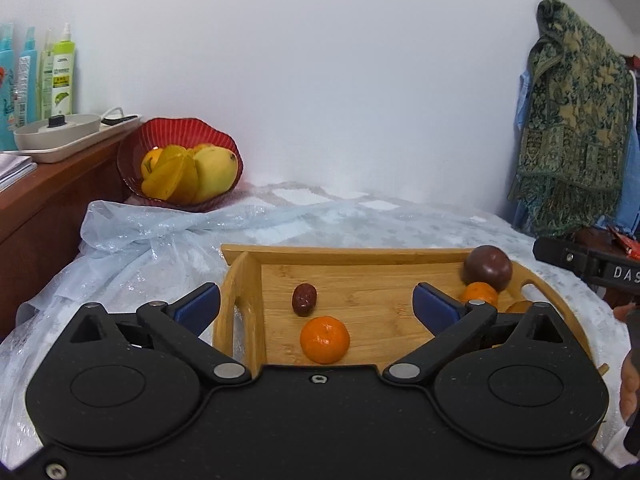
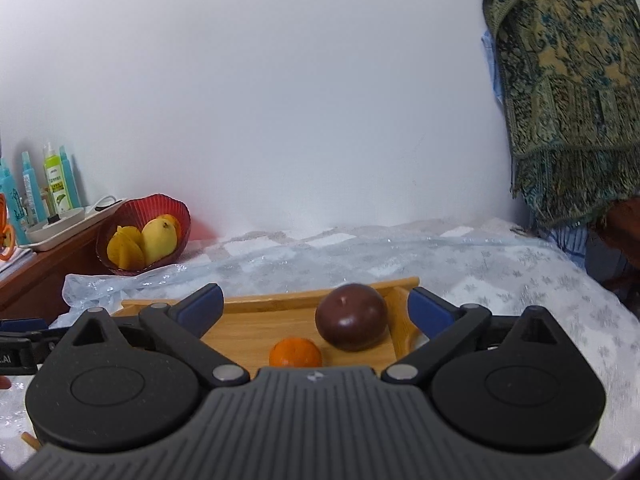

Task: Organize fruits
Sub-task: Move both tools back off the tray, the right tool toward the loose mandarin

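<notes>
Both the left tool (image 1: 316,306) and right tool (image 2: 316,306) gape wide, empty. On the wooden tray (image 1: 360,258), 2 tangerines, 1 date (image 1: 304,299) and a purple fruit (image 2: 351,318) seemingly await sorting.

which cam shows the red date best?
Left wrist. The date lies in plain sight on the tray, just behind a tangerine. The right wrist view shows none of it; that part of the tray is hidden behind the gripper body.

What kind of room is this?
Probably a bedroom at home: a wooden tray of fruit sits on a soft covered surface like a bed, with a wooden bedside cabinet and a patterned cloth hanging nearby.
</notes>
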Available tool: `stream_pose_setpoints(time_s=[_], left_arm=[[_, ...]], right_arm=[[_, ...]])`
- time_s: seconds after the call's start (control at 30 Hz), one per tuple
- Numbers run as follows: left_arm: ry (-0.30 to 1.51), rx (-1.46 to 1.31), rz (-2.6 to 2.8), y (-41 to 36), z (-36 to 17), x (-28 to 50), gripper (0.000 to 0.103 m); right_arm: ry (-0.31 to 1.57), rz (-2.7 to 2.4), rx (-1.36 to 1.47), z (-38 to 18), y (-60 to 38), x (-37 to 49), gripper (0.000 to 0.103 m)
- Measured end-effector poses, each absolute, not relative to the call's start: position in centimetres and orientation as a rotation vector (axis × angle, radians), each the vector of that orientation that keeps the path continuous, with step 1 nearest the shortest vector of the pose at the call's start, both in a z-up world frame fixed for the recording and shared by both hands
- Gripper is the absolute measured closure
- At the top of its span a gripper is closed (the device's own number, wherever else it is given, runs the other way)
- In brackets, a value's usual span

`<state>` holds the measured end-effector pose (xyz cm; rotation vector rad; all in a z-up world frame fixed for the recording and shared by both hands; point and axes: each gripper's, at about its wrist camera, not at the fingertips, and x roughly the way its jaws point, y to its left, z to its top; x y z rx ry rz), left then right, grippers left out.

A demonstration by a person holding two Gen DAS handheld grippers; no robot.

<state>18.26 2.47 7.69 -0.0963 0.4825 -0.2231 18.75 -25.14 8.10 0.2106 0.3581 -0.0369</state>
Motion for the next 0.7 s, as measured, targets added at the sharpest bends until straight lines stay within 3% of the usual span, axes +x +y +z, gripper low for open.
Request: stream_pose_setpoints(time_s=[0.7], left_arm=[[0.402, -0.121, -0.261, 4.1, 6.1, 8.4, 0.001]], right_arm=[[0.338, -0.117, 0.211, 6.4, -25.1, 8.9, 0.000]])
